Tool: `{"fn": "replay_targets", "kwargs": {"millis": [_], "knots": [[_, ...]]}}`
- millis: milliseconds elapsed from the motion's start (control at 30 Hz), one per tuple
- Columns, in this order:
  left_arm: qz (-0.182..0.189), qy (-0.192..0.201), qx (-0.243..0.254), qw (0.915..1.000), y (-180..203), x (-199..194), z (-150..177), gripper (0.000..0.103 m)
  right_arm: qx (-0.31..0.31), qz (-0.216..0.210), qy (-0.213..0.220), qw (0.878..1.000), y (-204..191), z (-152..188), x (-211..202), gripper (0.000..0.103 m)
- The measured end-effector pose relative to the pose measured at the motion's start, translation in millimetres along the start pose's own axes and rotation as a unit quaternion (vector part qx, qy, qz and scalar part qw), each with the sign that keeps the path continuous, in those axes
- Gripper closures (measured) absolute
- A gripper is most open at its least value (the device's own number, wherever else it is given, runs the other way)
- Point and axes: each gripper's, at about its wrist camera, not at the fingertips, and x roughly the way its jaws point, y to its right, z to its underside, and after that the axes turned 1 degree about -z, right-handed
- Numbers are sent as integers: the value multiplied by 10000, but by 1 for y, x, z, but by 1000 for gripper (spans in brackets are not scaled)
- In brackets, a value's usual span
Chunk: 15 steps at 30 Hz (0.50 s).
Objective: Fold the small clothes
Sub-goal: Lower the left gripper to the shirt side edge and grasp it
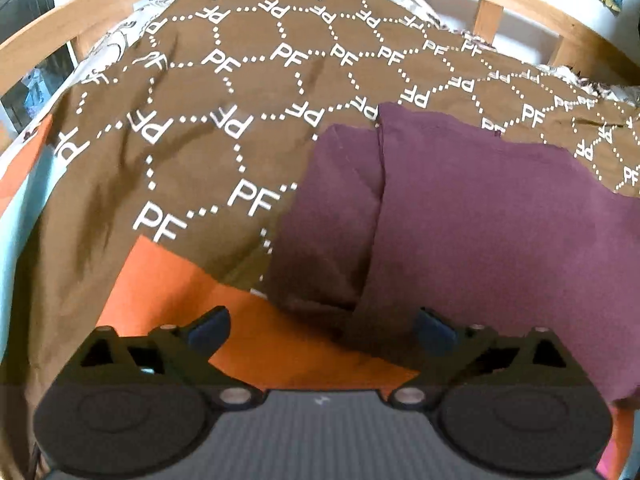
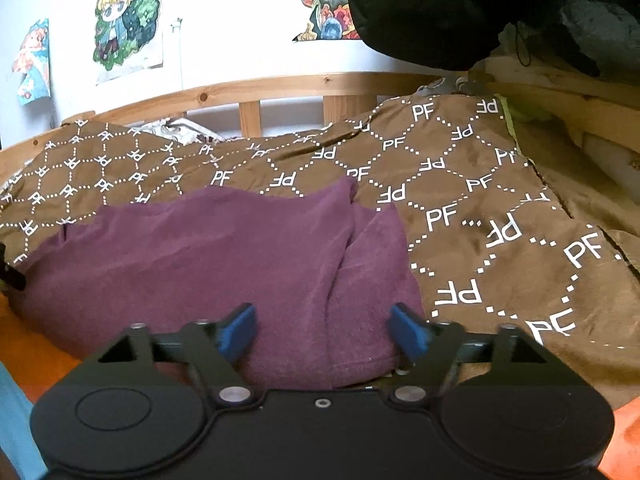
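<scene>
Left gripper (image 1: 322, 326): seen from its own camera, low over the near edge of the bed. Its jaws are spread wide and hold nothing. The left blue pad (image 1: 210, 326) sits over orange cloth; the right pad lies against the near left corner of the garment.

Orange sheet (image 1: 176, 280): covers the bed nearest the left gripper, partly under the blanket.

Blanket (image 1: 240, 80): brown, printed with white "PF" letters joined by dotted lines in a honeycomb pattern. It spreads over most of the bed, with soft creases.

Garment (image 2: 208, 248): a small purple cloth lying on the blanket and partly on the orange sheet, at the near side of the bed. One layer overlaps another, leaving a long fold edge running away from the cameras. In the left view it fills the right half; in the right view it fills the left and centre.

Right gripper (image 2: 324, 334): at the near edge of the garment. Its jaws are spread, with blue pads either side of a purple bulge, not pinching it.

Bed frame (image 2: 280, 84): pale wooden rail with slats, behind the blanket.

Wall (image 2: 224, 20): white, with colourful cartoon posters (image 2: 124, 20).

Dark cloth (image 2: 440, 8): black, hanging at upper right of the right view.
</scene>
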Motion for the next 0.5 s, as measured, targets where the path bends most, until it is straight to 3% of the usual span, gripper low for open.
{"fn": "replay_targets", "kwargs": {"millis": [133, 233, 367, 500], "knots": [[-33, -147, -146, 9998, -1, 2, 7, 0, -18, 46, 126, 9999, -2, -1, -4, 4], [46, -175, -312, 9994, -2, -1, 15, 0, -98, 90, 198, 9997, -6, -2, -6, 1], [409, 112, -413, 9982, -7, -16, 33, 0, -213, 124, 198, 9995, -12, -3, -6, 1], [1025, 257, -293, 9940, -13, -23, 51, 0, -326, 110, 236, 9991, -22, -4, -11, 1]]}}
